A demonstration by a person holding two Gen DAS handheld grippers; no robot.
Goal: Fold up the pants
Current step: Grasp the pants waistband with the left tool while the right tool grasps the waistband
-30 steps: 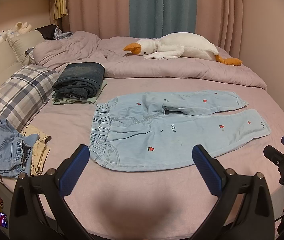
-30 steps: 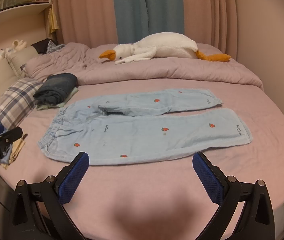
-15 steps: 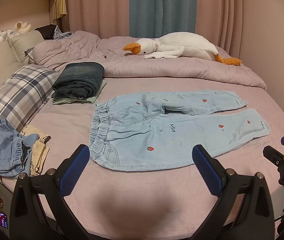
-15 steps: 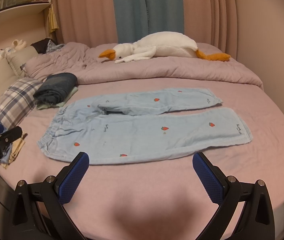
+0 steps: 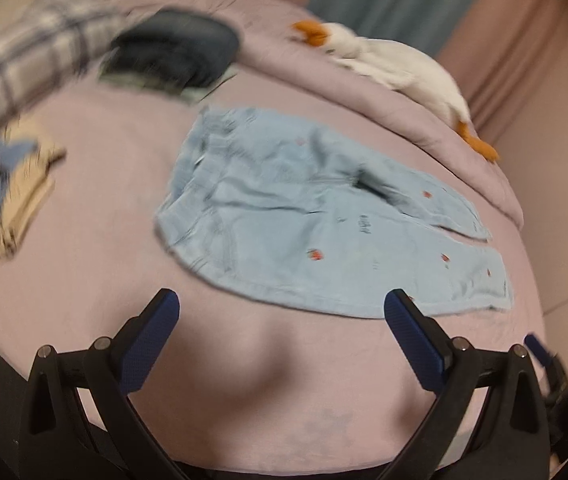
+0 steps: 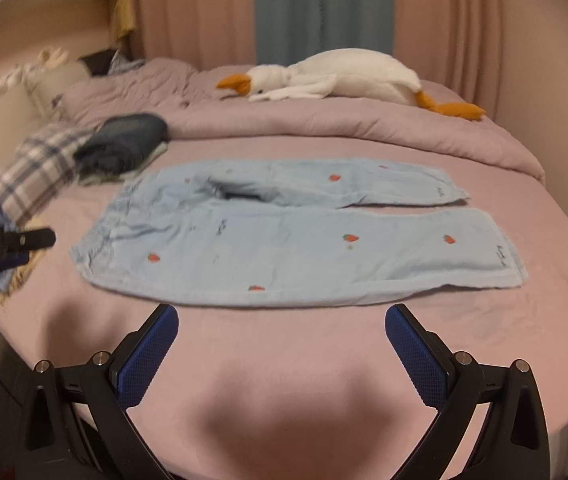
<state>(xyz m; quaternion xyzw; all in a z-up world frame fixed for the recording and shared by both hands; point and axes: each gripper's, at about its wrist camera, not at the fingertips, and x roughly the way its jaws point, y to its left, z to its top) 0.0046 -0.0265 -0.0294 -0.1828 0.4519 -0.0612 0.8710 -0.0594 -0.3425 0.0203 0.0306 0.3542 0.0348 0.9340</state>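
Left gripper (image 5: 282,320) spread wide, blue pads (image 5: 146,346) apart, nothing between them, hovering above the near edge of the bed (image 5: 96,280). Right gripper (image 6: 282,332) likewise wide apart and bare, just short of the near hem side of the pants (image 6: 284,236). Pale blue pants with small red strawberries lying flat on the pink sheet, waistband to the left, both legs stretched to the right, far leg slightly angled away. Farther left, a folded dark denim stack (image 6: 124,142) beside a plaid pillow (image 6: 28,176). At the far side, a white goose plush (image 6: 340,76) on the rumpled duvet (image 6: 324,132). Left view blurred and tilted.
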